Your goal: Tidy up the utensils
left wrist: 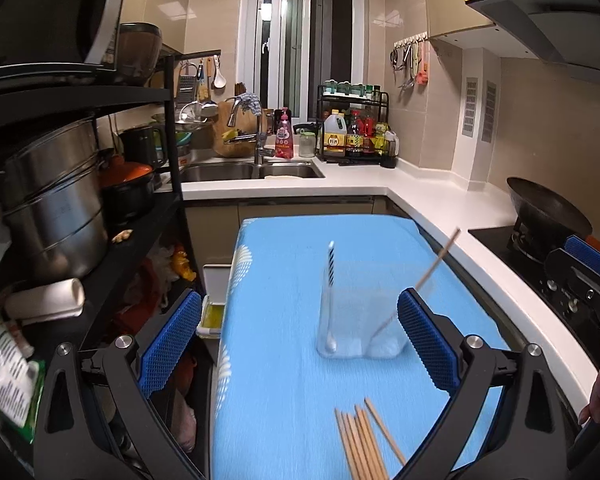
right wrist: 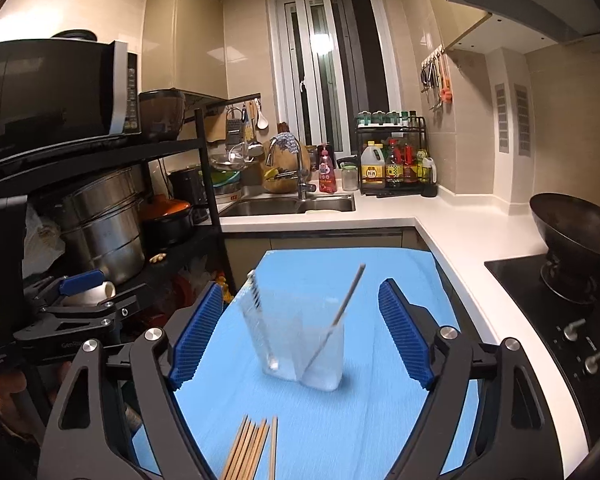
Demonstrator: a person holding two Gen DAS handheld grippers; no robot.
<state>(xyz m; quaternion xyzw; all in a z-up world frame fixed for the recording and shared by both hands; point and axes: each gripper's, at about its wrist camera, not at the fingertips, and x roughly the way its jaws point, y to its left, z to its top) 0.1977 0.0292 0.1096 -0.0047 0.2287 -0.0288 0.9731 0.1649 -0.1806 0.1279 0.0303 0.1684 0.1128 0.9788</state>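
Observation:
A clear two-part holder [left wrist: 358, 322] [right wrist: 300, 344] stands on the blue cloth [left wrist: 284, 380] [right wrist: 340, 420]. Its left part holds a striped straw [left wrist: 331, 264] [right wrist: 256, 296]; a wooden chopstick [left wrist: 436, 264] [right wrist: 346, 304] leans in the right part. Several loose wooden chopsticks [left wrist: 362, 444] [right wrist: 250, 454] lie on the cloth near the front. My left gripper [left wrist: 300, 344] is open, short of the holder, nothing between its blue pads. My right gripper [right wrist: 300, 332] is open too, its pads either side of the holder without touching. Each gripper shows at the other view's edge [left wrist: 580, 276] [right wrist: 72, 304].
A black shelf rack [right wrist: 100, 168] with steel pots [left wrist: 56, 208], an orange-lidded pot and a microwave [right wrist: 56, 92] stands left. A white counter [left wrist: 440, 204] wraps the right with a wok [right wrist: 576, 236] on the hob. Sink [right wrist: 288, 206] and bottle rack lie behind.

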